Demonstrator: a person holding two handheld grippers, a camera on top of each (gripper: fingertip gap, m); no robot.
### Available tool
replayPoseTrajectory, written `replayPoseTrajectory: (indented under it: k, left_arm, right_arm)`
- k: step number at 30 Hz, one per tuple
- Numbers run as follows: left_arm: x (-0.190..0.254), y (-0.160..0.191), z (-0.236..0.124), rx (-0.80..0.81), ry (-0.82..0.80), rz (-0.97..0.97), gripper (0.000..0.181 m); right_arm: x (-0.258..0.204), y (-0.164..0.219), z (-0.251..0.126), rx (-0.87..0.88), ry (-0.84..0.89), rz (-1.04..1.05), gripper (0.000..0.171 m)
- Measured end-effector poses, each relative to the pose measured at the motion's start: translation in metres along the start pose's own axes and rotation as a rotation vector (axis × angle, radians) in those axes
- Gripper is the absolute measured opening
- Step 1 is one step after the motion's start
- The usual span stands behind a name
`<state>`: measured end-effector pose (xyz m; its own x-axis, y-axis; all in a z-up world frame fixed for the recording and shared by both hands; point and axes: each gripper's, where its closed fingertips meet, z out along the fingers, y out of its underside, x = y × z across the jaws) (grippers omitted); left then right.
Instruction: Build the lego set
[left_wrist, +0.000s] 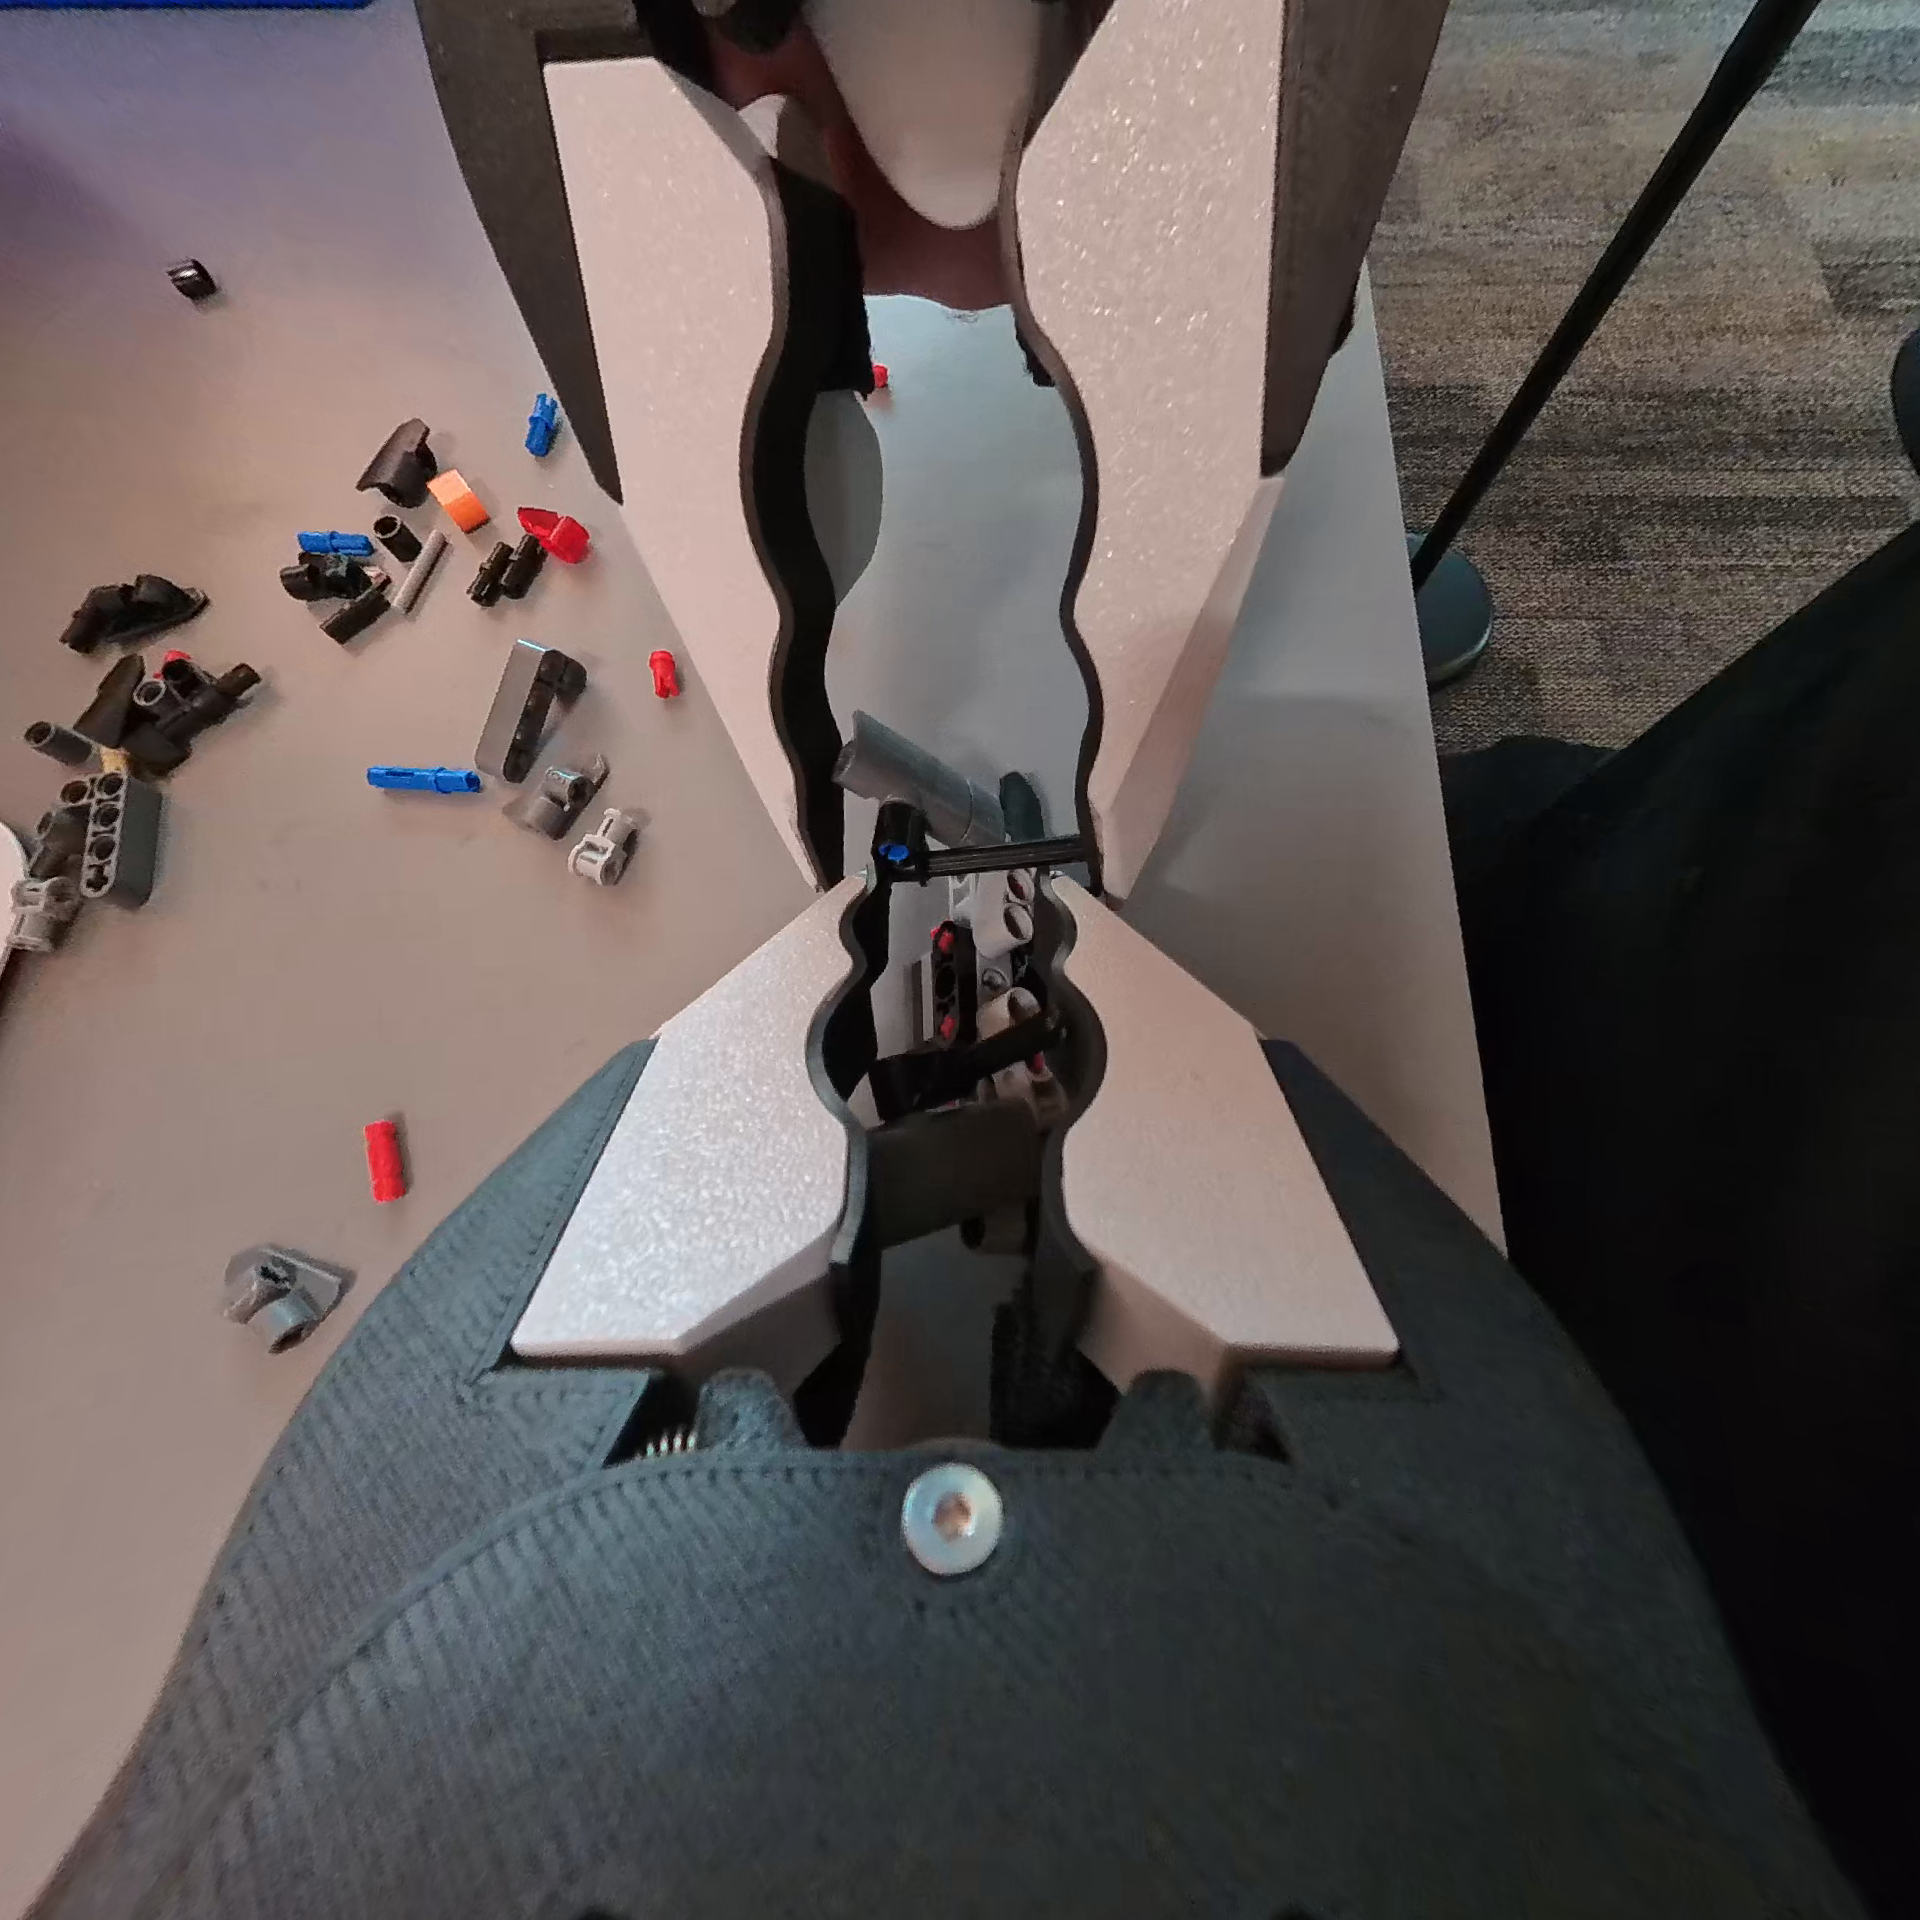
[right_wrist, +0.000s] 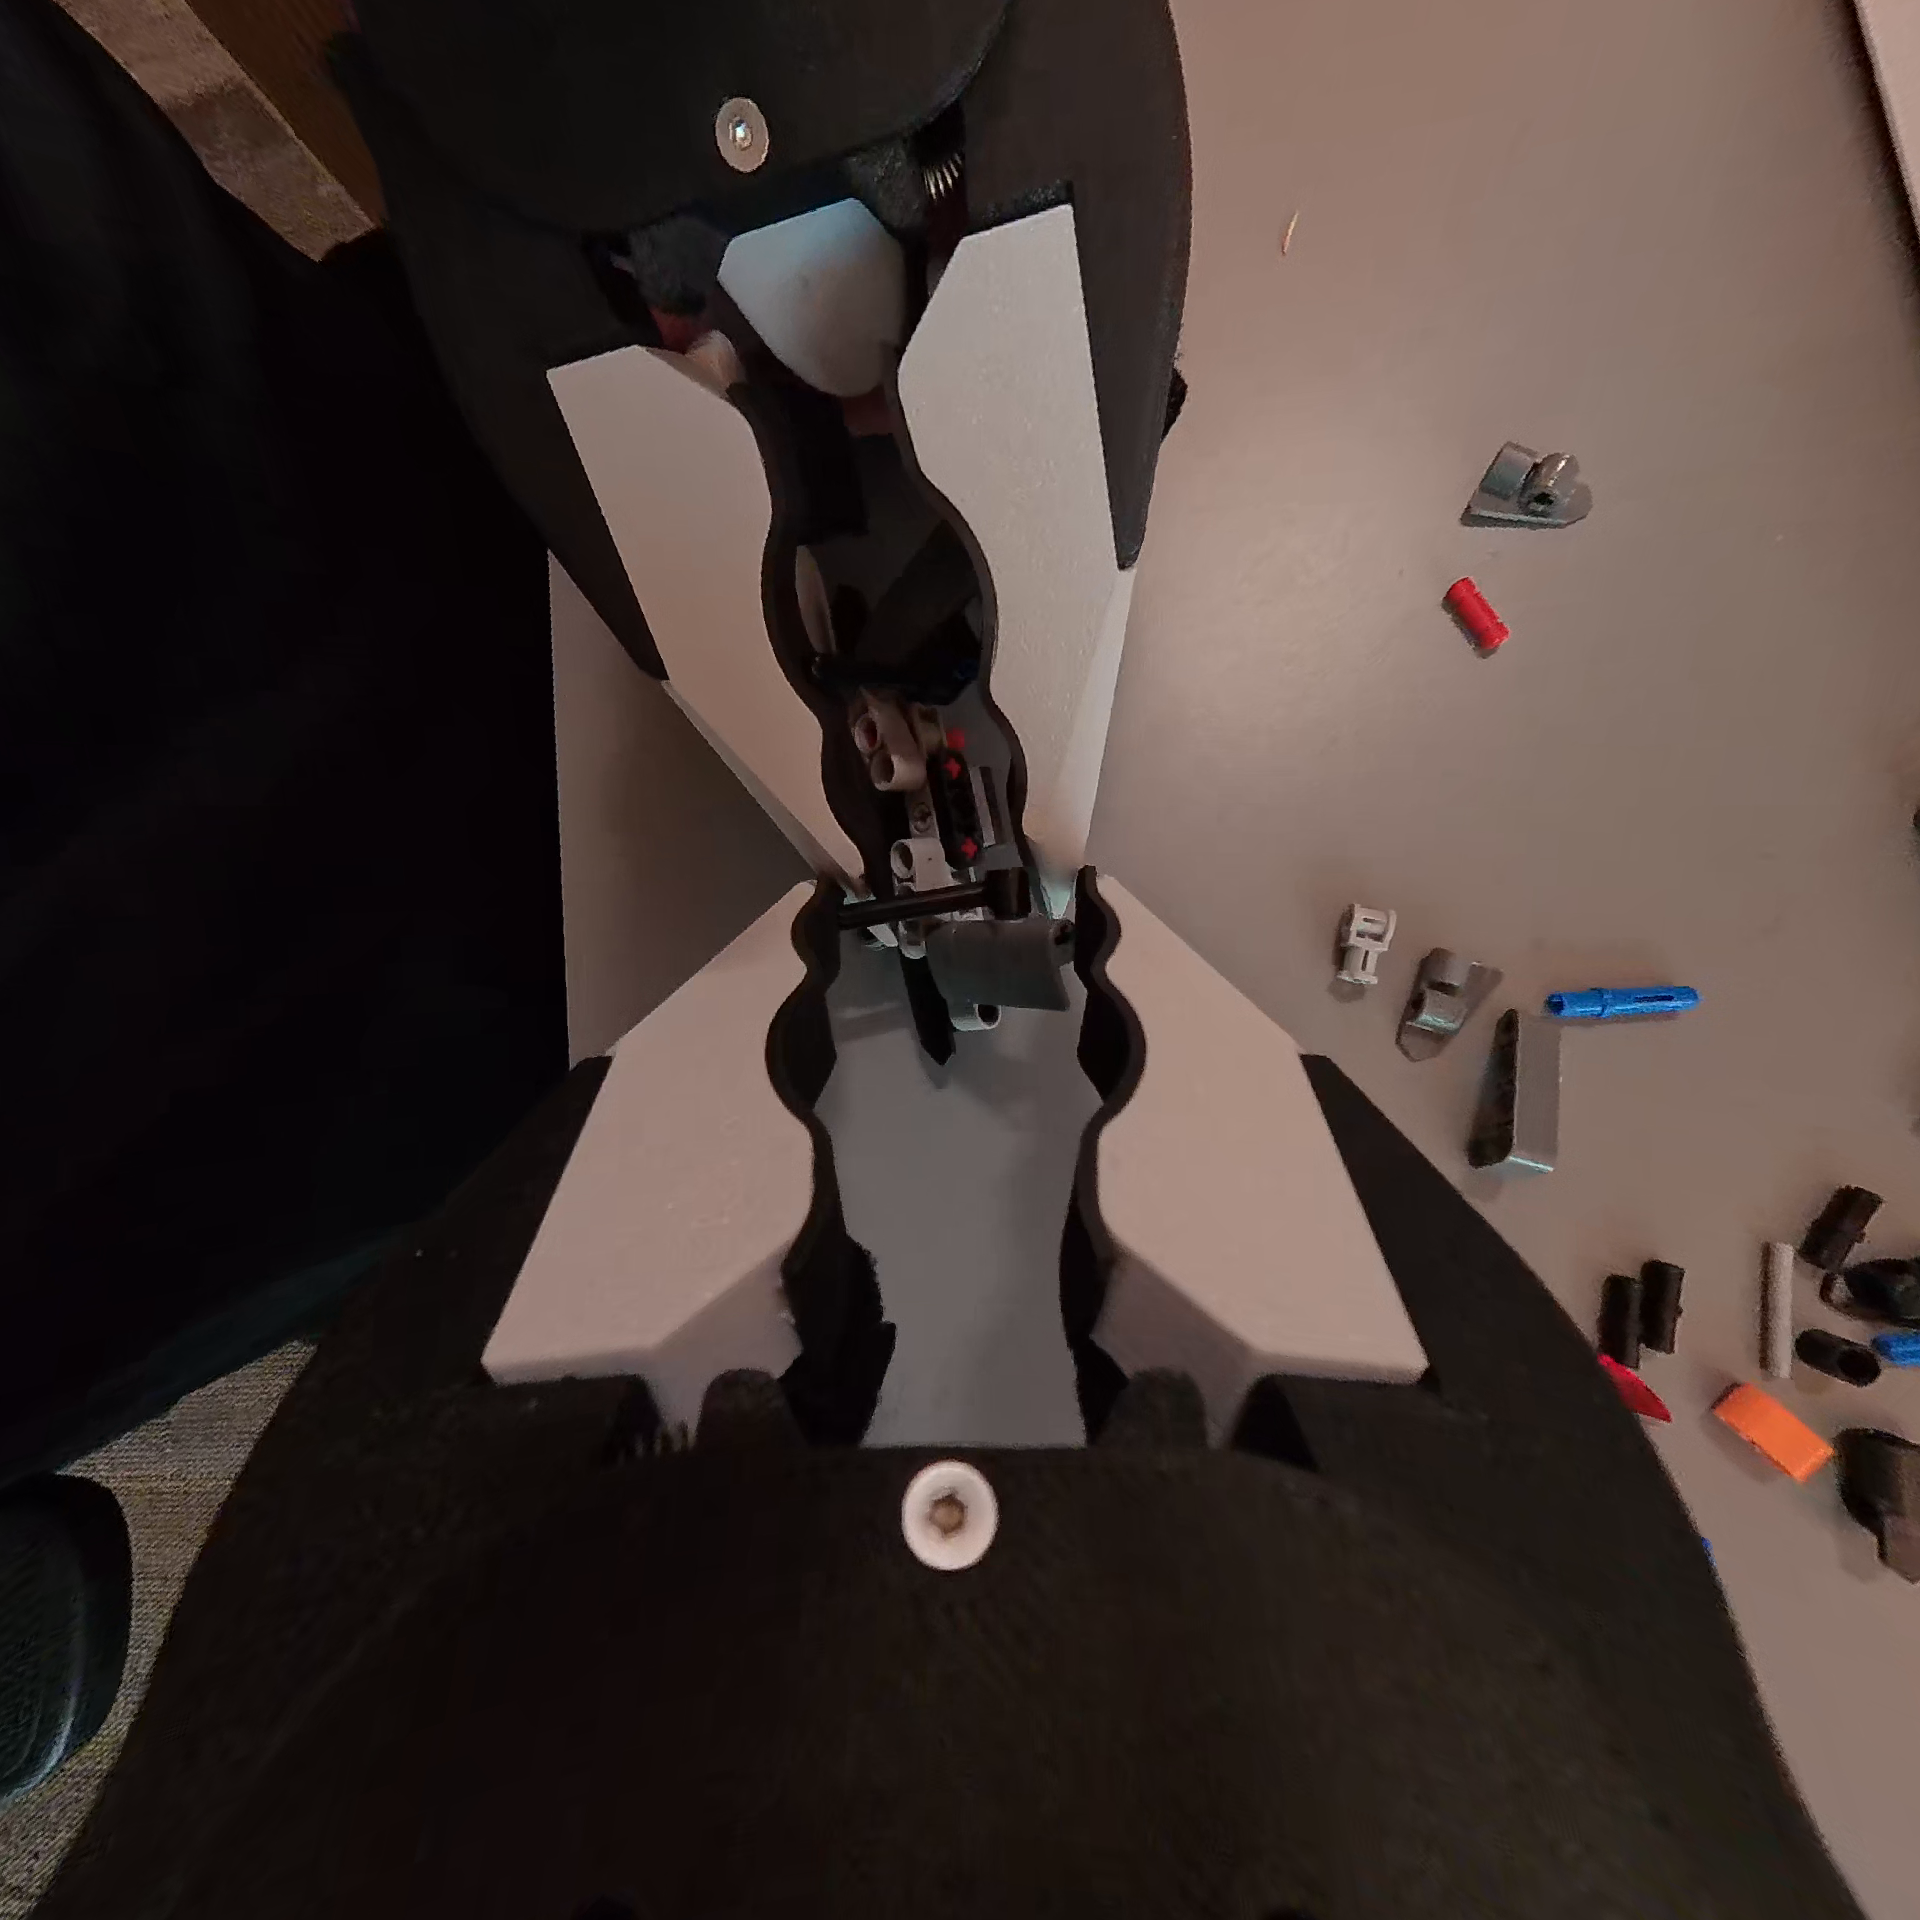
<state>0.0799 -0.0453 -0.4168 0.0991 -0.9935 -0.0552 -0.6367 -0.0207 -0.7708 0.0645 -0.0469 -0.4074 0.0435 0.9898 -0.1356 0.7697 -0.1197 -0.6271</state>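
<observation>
The partly built lego model (left_wrist: 971, 997) sits between the two grippers, which face each other tip to tip above the right part of the counter (left_wrist: 312, 987). The model is a cluster of light grey, dark grey and black beams with red pins. A thin black rod (left_wrist: 997, 854) crosses it at the tip line, with a blue pin at its left end. A grey cylinder (left_wrist: 914, 774) projects from the far end of the model.

The left gripper (left_wrist: 961, 899) has its fingers (left_wrist: 727, 1122) narrowed around the near part of the model; the wavy inner edges enclose it on both sides. The right gripper (left_wrist: 940, 665) points back toward the camera. Its fingers stand a moderate gap apart, with the tips at the rod ends. Whether they press on the rod cannot be determined.

In the right wrist view, the right gripper (right_wrist: 951, 904) shows the same rod (right_wrist: 935, 906) spanning its tips, with the model (right_wrist: 925, 821) just beyond, inside the left gripper (right_wrist: 935, 862).

Loose parts lie on the counter to the left in the left wrist view:
- a long blue pin (left_wrist: 424, 778);
- a red sleeve (left_wrist: 383, 1158) nearer;
- a grey beam (left_wrist: 520, 707);
- an orange tile (left_wrist: 460, 500) farther off;
- a pile of black connectors (left_wrist: 145, 707) at the far left.

Carpet floor (left_wrist: 1662, 312) lies beyond the counter's right edge.
</observation>
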Motion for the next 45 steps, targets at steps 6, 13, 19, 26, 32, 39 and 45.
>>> replayPoseTrajectory:
  k: [6, 13, 19, 26, 32, 39, 45]
  left_arm:
    - [0.0005, -0.0001, 0.0017, -0.010, 0.005, -0.005, 0.025]
    - [0.0012, 0.0003, 0.0021, -0.014, 0.009, -0.013, 0.024]
    - [0.0020, 0.0007, 0.0026, -0.017, 0.017, -0.011, 0.024]
    - [0.0021, 0.0010, 0.0031, -0.019, 0.018, -0.015, 0.024]
    - [0.0039, 0.0009, 0.0031, -0.019, 0.026, -0.016, 0.021]
    - [0.0039, 0.0010, 0.0034, -0.020, 0.031, -0.021, 0.021]
    - [0.0023, 0.0006, 0.0042, -0.013, 0.015, -0.007, 0.024]
  right_arm:
    - [0.0001, 0.0023, 0.0001, -0.002, 0.008, -0.003, 0.043]
    - [-0.0002, 0.0032, 0.0008, -0.002, 0.001, 0.003, 0.043]
    - [-0.0004, 0.0037, 0.0011, -0.007, 0.002, -0.001, 0.043]
    - [-0.0003, 0.0042, 0.0015, -0.011, 0.002, 0.000, 0.043]
    - [-0.0002, 0.0058, 0.0012, -0.020, -0.002, -0.005, 0.038]
    - [0.0000, 0.0063, 0.0010, -0.020, -0.002, -0.015, 0.038]
    - [0.0010, 0.0076, -0.0016, -0.030, -0.016, 0.030, 0.039]
